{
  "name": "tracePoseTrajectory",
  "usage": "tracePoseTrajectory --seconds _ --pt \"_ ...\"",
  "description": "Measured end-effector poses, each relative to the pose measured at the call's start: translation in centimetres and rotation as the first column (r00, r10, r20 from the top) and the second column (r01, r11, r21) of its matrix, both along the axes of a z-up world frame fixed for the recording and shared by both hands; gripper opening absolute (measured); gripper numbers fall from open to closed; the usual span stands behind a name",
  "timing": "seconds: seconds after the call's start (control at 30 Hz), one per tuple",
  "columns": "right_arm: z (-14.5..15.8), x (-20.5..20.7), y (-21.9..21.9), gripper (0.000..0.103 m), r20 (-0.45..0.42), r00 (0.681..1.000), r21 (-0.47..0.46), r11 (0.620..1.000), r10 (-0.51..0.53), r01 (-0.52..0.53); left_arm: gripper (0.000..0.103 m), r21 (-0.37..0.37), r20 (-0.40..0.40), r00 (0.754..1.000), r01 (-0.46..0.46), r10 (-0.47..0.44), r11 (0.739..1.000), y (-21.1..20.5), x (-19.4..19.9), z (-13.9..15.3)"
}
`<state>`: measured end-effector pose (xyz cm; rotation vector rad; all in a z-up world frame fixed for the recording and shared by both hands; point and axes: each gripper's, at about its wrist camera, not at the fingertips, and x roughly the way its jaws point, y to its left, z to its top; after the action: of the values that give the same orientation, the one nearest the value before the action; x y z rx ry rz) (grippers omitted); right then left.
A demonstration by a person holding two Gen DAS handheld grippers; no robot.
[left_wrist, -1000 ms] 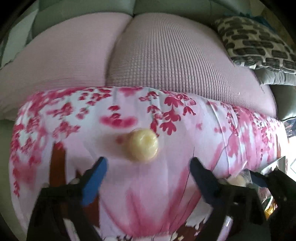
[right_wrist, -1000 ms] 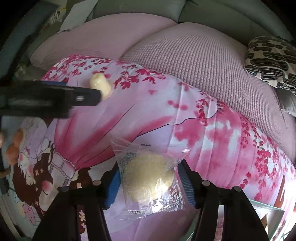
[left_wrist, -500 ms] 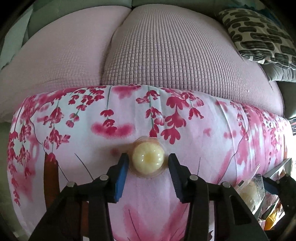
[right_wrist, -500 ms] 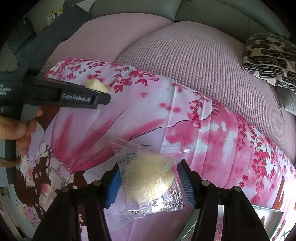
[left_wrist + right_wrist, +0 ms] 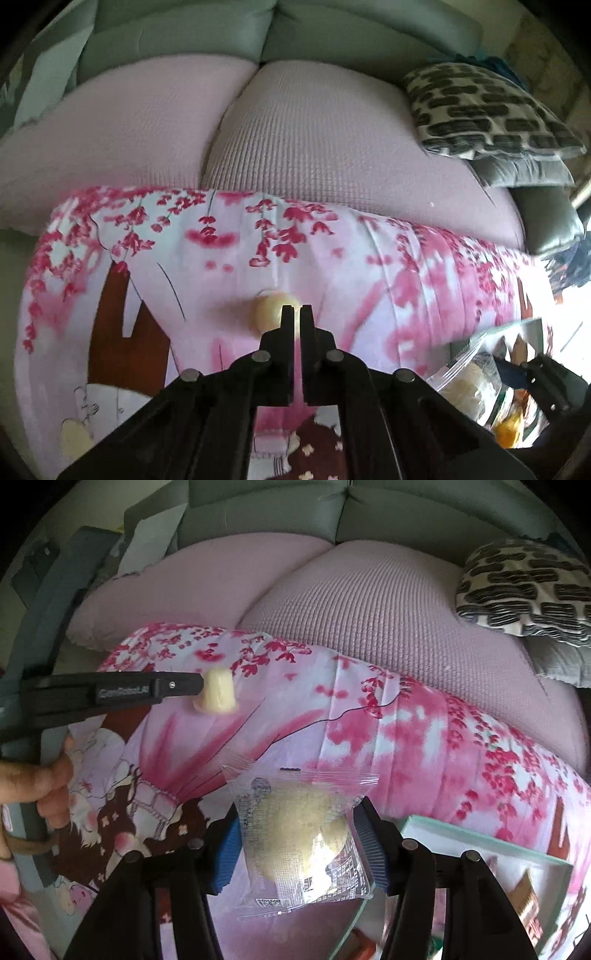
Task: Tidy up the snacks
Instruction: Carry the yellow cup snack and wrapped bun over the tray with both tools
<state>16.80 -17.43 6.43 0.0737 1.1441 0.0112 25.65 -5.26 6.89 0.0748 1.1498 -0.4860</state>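
Your left gripper (image 5: 295,312) has just been closing, and its black fingers (image 5: 286,332) now stand together with only a thin slit between them. The small pale-yellow jelly cup (image 5: 273,310) sits right at their tips, over the pink cherry-blossom printed blanket (image 5: 369,258). From the right wrist view the cup (image 5: 219,692) touches the end of your left gripper (image 5: 201,683) and is tilted. Whether the tips pinch its edge or only lie against it, I cannot tell. Your hand (image 5: 48,786) is wrapped around that gripper's handle at the left edge.

Your right gripper (image 5: 299,845) is partly open. Its blue-padded fingers (image 5: 225,849) press from both sides on the round pale pastry in a clear plastic wrapper (image 5: 295,834), so you have hold of it. The wrapper's sealed top edge stands up beyond the fingertips. The pastry hangs above the blanket, just beside the flat box with a teal rim (image 5: 480,842) at the lower right.

Behind the blanket lie two pink waffle-textured cushions (image 5: 314,147), with a black-and-white patterned pillow (image 5: 480,110) to the right.
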Motion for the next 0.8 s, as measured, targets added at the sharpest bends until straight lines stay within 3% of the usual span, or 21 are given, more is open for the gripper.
tracePoseTrajectory --seconds 0.23,0.3,0.37,0.4,0.5,0.7,0.8 --pt "0.7 -1.7 -0.3 0.061 -0.006 1.000 -0.007 1.000 -0.015 0.015 0.003 0.001 -0.046 0.999 -0.012 0.012 1.000 0.3 0.1 -0.4" --pt "0.5 -1.7 -0.4 0.061 -0.016 1.000 -0.015 1.000 -0.016 0.016 0.012 -0.005 -0.073 0.997 -0.027 0.027 1.000 0.7 0.7 -0.8" --pt "0.2 -1.4 -0.7 0.061 -0.024 1.000 -0.021 1.000 -0.018 0.018 0.038 0.016 -0.095 0.995 -0.033 0.035 0.999 0.6 1.6 -1.5" --pt "-0.1 -1.1 -0.8 0.061 -0.031 0.999 -0.022 1.000 -0.021 0.020 0.040 0.017 -0.101 0.994 -0.034 0.036 0.999 0.5 2.0 -1.8" --pt "-1.1 -0.2 -1.1 0.061 -0.059 0.998 -0.010 1.000 -0.028 0.027 0.041 0.020 -0.149 0.988 -0.027 0.030 0.999 0.0 3.2 -3.2" --pt "-2.4 0.6 -1.4 0.061 -0.077 0.997 -0.005 1.000 -0.029 0.029 0.041 0.097 -0.220 0.975 -0.005 0.026 0.995 -1.4 4.7 -6.6" --pt "-2.7 0.7 -1.4 0.061 -0.080 0.996 -0.007 1.000 -0.026 0.026 0.046 0.133 -0.200 0.980 0.018 0.009 0.991 -2.2 4.8 -6.9"
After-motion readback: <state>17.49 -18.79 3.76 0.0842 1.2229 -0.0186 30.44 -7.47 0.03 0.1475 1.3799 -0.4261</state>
